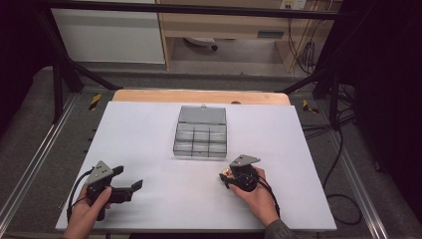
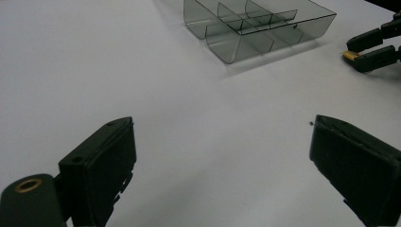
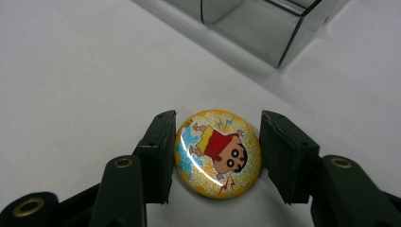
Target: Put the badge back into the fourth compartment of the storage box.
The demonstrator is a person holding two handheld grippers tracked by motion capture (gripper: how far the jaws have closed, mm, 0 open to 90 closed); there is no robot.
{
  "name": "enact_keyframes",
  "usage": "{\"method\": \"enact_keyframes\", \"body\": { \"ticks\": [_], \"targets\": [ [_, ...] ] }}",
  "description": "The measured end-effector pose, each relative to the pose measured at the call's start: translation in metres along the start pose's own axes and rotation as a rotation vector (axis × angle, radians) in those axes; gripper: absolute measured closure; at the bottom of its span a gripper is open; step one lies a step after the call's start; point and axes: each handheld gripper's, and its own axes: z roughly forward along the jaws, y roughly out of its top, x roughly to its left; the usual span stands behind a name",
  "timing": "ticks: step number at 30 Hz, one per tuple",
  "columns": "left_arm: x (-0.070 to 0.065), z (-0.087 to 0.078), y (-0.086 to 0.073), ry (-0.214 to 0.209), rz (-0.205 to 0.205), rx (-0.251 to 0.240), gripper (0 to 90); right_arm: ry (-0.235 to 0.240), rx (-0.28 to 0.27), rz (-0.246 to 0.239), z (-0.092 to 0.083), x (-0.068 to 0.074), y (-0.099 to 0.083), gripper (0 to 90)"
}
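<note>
Right gripper (image 3: 217, 156) sits low on the table (image 1: 149, 149), jaws either side of a round cartoon badge (image 3: 218, 153): left jaw touching or almost touching its rim, right jaw with a thin gap, so closed around it but not clearly clamped; the badge looks like it lies flat on the table between the pads. Jaws straddle the badge across its width, probably because a flat disc gives only its edge to pinch. In the high view the right gripper (image 1: 230, 178) shows a spot of yellow at its tips, and the right hand (image 1: 256, 196) holds it angled toward the box. Just ahead of the jaws stands the clear plastic box (image 3: 265, 28) with divided compartments, its near corner close, a short lift and reach away; likely the badge is meant for one of the compartments, all of which look empty. Box lid (image 1: 202, 114) lies open on the far side, out of the way. Left gripper (image 2: 222, 165) is wide open with nothing between its jaws, resting well to the side near the table edge, held by the left hand (image 1: 89, 209), idle and clear of the working path.
</note>
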Motion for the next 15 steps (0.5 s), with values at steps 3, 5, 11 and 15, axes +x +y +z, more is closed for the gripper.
{"method": "enact_keyframes", "body": {
  "ticks": [3,5,11,15],
  "targets": [
    [0.0003,-0.0003,-0.0001,0.001,-0.002,-0.001,8.2,-0.003,0.002,0.000,-0.0005,0.0007,0.0003,47.9],
    [0.0004,-0.0004,-0.0002,0.000,-0.003,-0.002,8.2,0.004,0.006,0.008,-0.0020,0.0010,0.0003,47.9],
    [0.0001,-0.0005,0.0001,0.000,-0.001,-0.002,8.2,0.017,-0.025,0.006,-0.0068,0.0047,0.0014,47.9],
    [-0.0003,-0.0004,0.0006,-0.001,-0.002,-0.004,8.2,0.038,-0.058,-0.001,-0.0098,0.0087,0.0039,47.9]
  ]
}}
